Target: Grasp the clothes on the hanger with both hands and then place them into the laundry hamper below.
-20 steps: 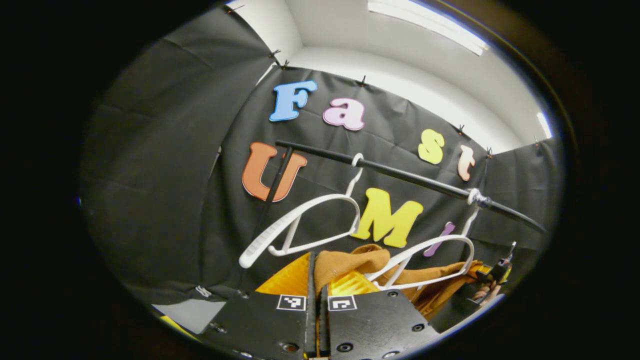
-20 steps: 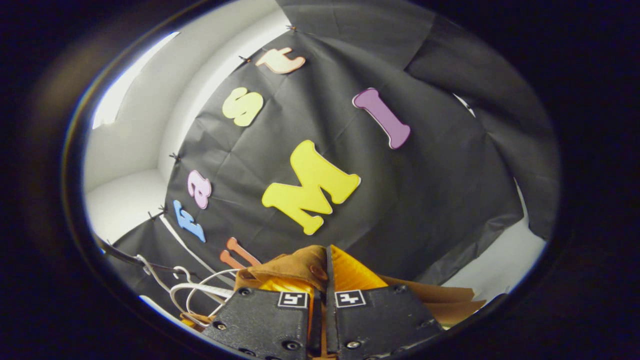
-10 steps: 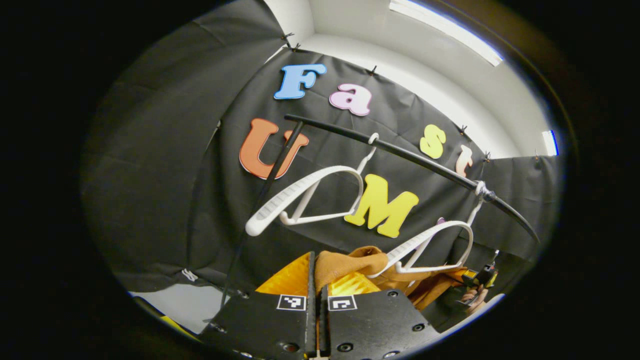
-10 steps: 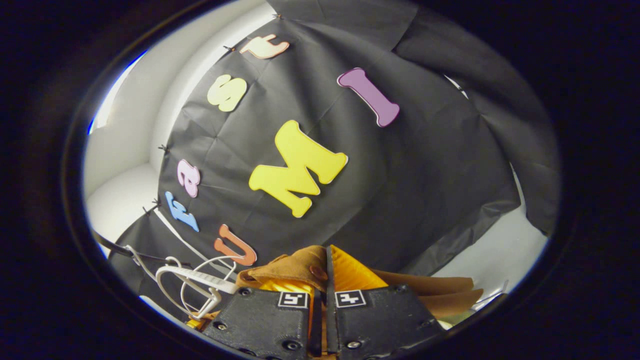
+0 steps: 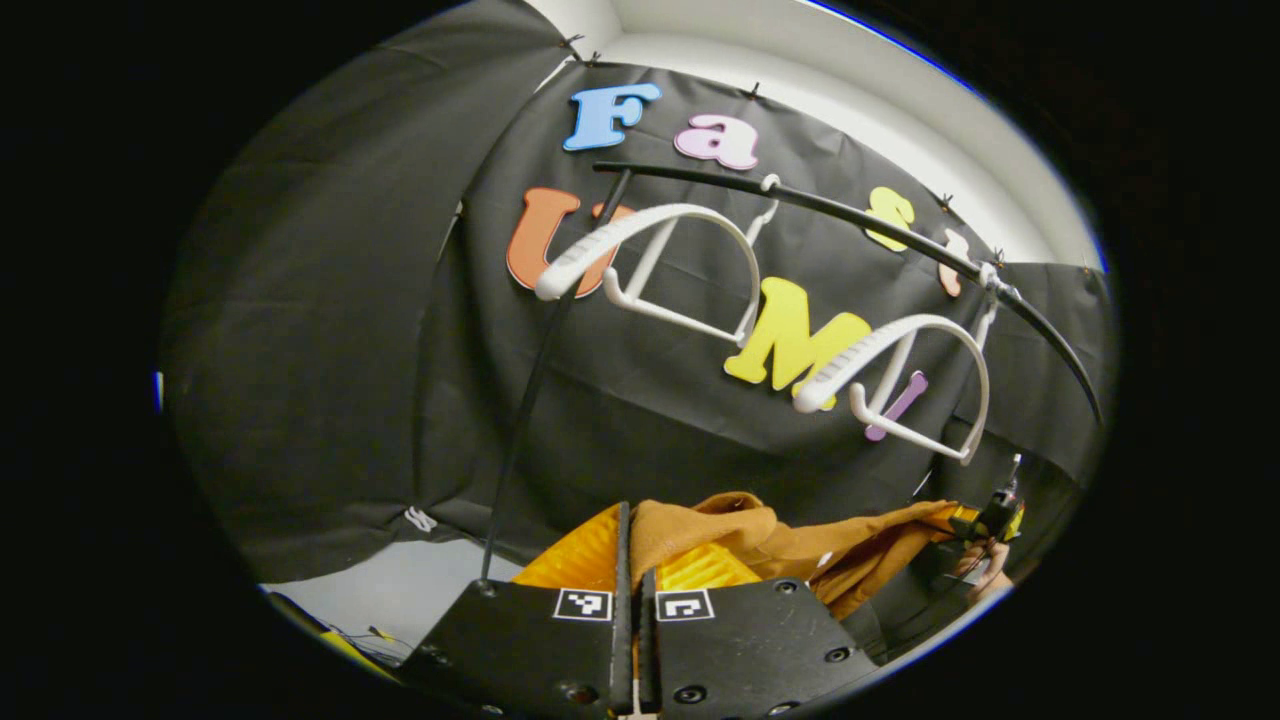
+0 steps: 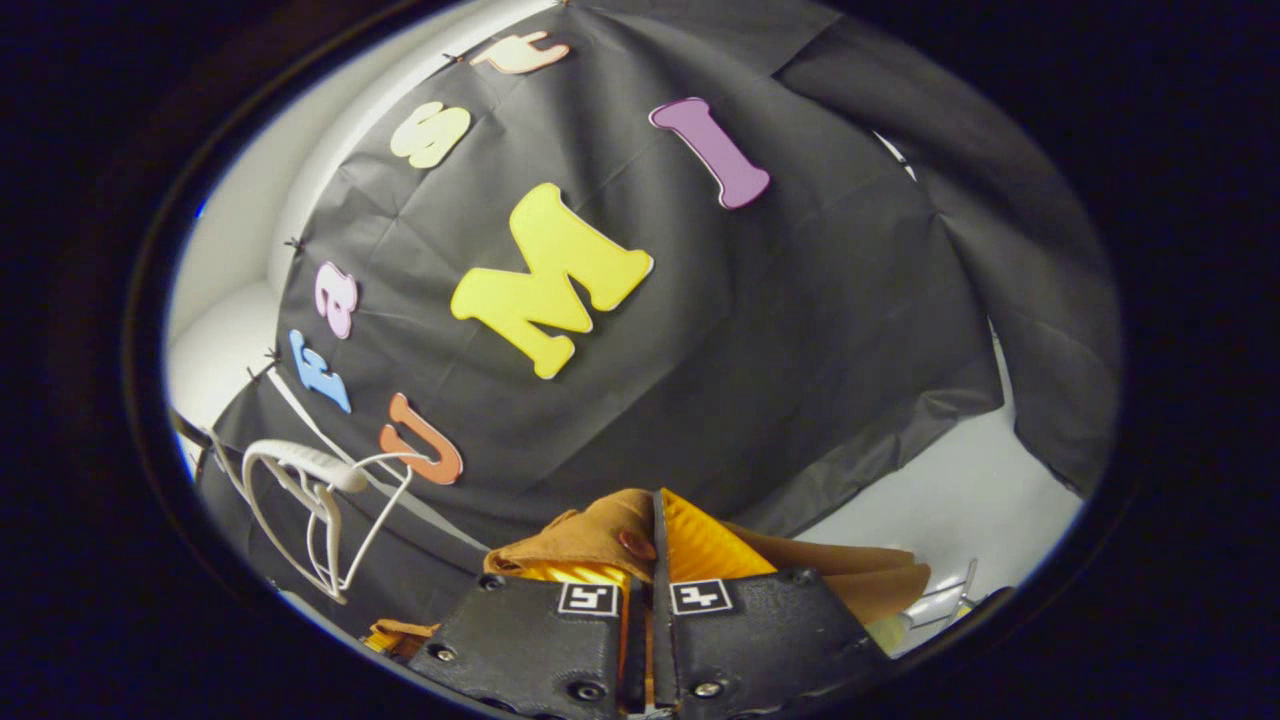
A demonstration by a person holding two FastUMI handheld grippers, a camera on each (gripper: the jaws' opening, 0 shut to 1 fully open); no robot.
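Brown garment (image 5: 790, 545) pulled off white hangers (image 5: 900, 370), both bare

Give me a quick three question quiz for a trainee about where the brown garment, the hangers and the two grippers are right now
1. True or false: the brown garment hangs on a white hanger.
2. How many white hangers hang on the black rail?
3. What is the left gripper shut on: A a hanger, B the garment, C nothing?

Key: 1 false, both hangers are bare; 2 two, including the nearer hanger; 3 B, and the right gripper grips it too.
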